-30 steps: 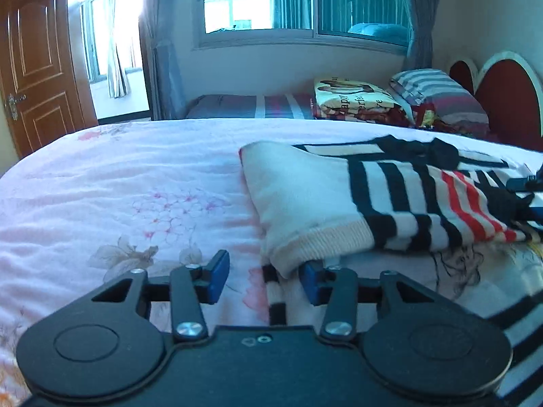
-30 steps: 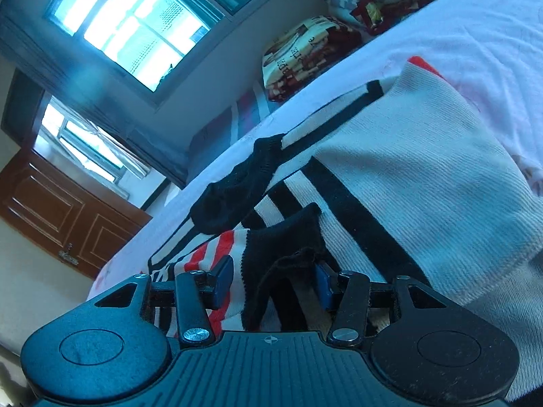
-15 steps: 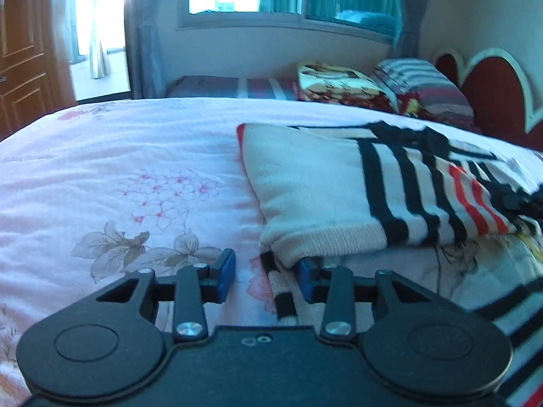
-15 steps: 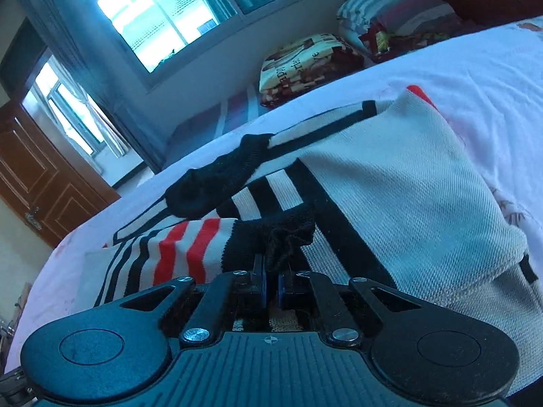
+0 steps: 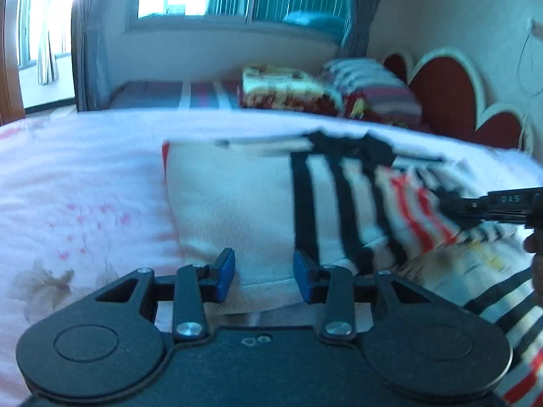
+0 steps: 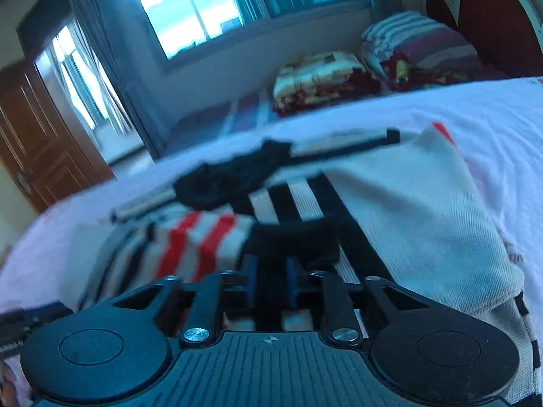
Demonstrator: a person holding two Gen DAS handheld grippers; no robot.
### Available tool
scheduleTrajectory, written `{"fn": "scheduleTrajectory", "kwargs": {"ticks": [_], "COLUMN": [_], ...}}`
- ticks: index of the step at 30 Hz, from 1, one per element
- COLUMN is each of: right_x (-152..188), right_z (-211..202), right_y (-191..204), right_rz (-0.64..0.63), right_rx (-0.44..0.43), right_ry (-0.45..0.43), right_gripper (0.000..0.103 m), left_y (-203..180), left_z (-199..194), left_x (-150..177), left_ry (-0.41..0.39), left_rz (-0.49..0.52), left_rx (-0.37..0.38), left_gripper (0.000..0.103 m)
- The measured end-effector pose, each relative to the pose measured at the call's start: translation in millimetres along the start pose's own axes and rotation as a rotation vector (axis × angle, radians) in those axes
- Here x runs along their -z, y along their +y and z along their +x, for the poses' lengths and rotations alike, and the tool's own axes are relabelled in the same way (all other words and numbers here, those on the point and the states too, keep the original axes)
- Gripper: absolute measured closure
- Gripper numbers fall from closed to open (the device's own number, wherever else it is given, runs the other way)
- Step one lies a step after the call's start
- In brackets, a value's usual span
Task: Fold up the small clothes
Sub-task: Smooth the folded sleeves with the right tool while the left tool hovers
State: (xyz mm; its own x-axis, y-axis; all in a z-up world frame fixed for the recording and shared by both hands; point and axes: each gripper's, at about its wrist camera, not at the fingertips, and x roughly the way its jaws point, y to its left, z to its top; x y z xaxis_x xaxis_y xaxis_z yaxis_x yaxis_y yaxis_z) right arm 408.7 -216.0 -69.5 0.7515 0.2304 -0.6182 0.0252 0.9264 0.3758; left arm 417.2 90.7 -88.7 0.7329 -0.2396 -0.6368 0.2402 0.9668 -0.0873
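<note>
A: Notes. Striped knit sweater (image 5: 237, 203) lies partly folded on the pink floral bedspread (image 5: 78, 183), directly ahead of both tools. Cream panel uppermost; black and red stripes toward the far side.

B: Left gripper (image 5: 264, 276)?

A: Low at the near hem. Blue pads (image 5: 224, 273) stand apart with the ribbed cream edge between them. I can't see them pressing the cloth, so I call it unclenched, straddling the hem.

B: Right gripper (image 6: 270, 285)?

A: Jaws nearly together but easing apart. A dark, bunched bit of the sweater, likely a cuff (image 6: 295, 240), sits right at its tips. Blur hides whether the pads bite; the black cloth does fill the narrow gap. In the left view the same tool enters from the right edge, over the red stripes.

B: Step in hand?

A: My judgement: mid-fold. The sleeve is being settled across the body, with the bottom hem next.

B: What does the next move need?

A: The left jaws closing on the hem through both layers, the right getting clear of the cuff without dragging it. Then a lift and carry away from the tool, toward the collar (image 5: 349, 144). Loose knit may sag or slip.
</note>
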Motion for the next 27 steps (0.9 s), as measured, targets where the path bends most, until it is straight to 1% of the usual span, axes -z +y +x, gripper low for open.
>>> {"fn": "scheduleTrajectory", "kwargs": {"ticks": [2, 3, 4, 5, 7, 9, 11, 12, 15, 16, 17, 19, 20, 21, 22, 23, 24, 25, 26, 27], "right_x": [-1.3, -4.4, -7.4, -10.6, -17.1, -21.8, -23.5, -23.8, -25.6, -26.1, -26.7, -29.0, -30.1, -31.8, -33.2, -33.2, -32.5, -30.4, -27.1, -22.9], "right_z": [1.2, -1.3, -4.4, -5.0, 4.0, 22.2, 42.4, 52.2, 86.4, 99.7, 106.6, 116.5, 118.1, 116.7, 110.0, 99.9, 93.1, 86.9, 84.1, 83.3], "right_y": [-2.6, -1.2, 2.2, 8.0, 24.6, 45.6, 66.8, 74.4, 93.2, 97.1, 99.1, 101.1, 100.7, 101.2, 100.9, 100.3, 101.5, 103.5, 106.1, 108.5], "right_rz": [0.015, 0.022, 0.013, -0.009, -0.049, -0.077, -0.112, -0.118, -0.131, -0.133, -0.134, -0.127, -0.129, -0.127, -0.123, -0.123, -0.125, -0.127, -0.134, -0.147], "right_rx": [-0.002, -0.005, -0.025, -0.044, -0.079, -0.131, -0.158, -0.170, -0.178, -0.166, -0.155, -0.152, -0.150, -0.150, -0.160, -0.178, -0.190, -0.202, -0.211, -0.213], "right_ry": [-0.001, -0.009, -0.035, -0.056, -0.052, -0.035, -0.015, -0.004, 0.035, 0.053, 0.048, 0.047, 0.047, 0.050, 0.037, 0.007, -0.009, -0.004, 0.007, 0.018], "right_gripper": [0.090, 0.090, 0.090, 0.090, 0.090, 0.090, 0.090, 0.090, 0.090, 0.091, 0.091, 0.091, 0.090, 0.090, 0.090, 0.090, 0.090, 0.090, 0.090, 0.090], "left_y": [-0.8, -0.5, 0.7, 2.5, 2.4, 5.9, 12.0, 16.1, 35.7, 44.8, 54.3, 61.9, 61.2, 57.7, 52.4, 46.1, 39.0, 30.3, 19.6, 9.0], "left_z": [0.9, -0.2, -2.5, -3.4, 4.5, 20.0, 39.8, 49.9, 77.7, 83.6, 84.1, 83.9, 81.1, 74.5, 65.4, 55.1, 46.6, 42.0, 40.3, 40.6], "left_x": [1.1, -2.5, -7.1, -12.8, -27.0, -42.6, -56.8, -62.2, -70.6, -70.4, -69.9, -70.8, -71.5, -72.6, -73.1, -72.1, -71.1, -69.7, -66.3, -62.3], "left_ry": [-0.002, 0.004, -0.006, -0.023, -0.041, -0.040, -0.030, -0.024, 0.003, 0.007, -0.008, -0.010, -0.005, -0.004, -0.019, -0.039, -0.057, -0.066, -0.061, -0.045], "left_rz": [0.023, 0.016, 0.002, -0.009, -0.005, -0.008, -0.021, -0.023, -0.033, -0.054, -0.083, -0.106, -0.103, -0.099, -0.093, -0.096, -0.097, -0.087, -0.080, -0.076], "left_rx": [-0.004, -0.004, -0.001, 0.005, -0.007, -0.022, -0.016, -0.026, -0.072, -0.068, -0.047, -0.041, -0.049, -0.073, -0.088, -0.079, -0.054, -0.036, -0.025, 0.002], "left_gripper": [0.066, 0.066, 0.066, 0.063, 0.062, 0.062, 0.062, 0.062, 0.060, 0.059, 0.058, 0.058, 0.060, 0.062, 0.062, 0.060, 0.059, 0.059, 0.059, 0.059]}}
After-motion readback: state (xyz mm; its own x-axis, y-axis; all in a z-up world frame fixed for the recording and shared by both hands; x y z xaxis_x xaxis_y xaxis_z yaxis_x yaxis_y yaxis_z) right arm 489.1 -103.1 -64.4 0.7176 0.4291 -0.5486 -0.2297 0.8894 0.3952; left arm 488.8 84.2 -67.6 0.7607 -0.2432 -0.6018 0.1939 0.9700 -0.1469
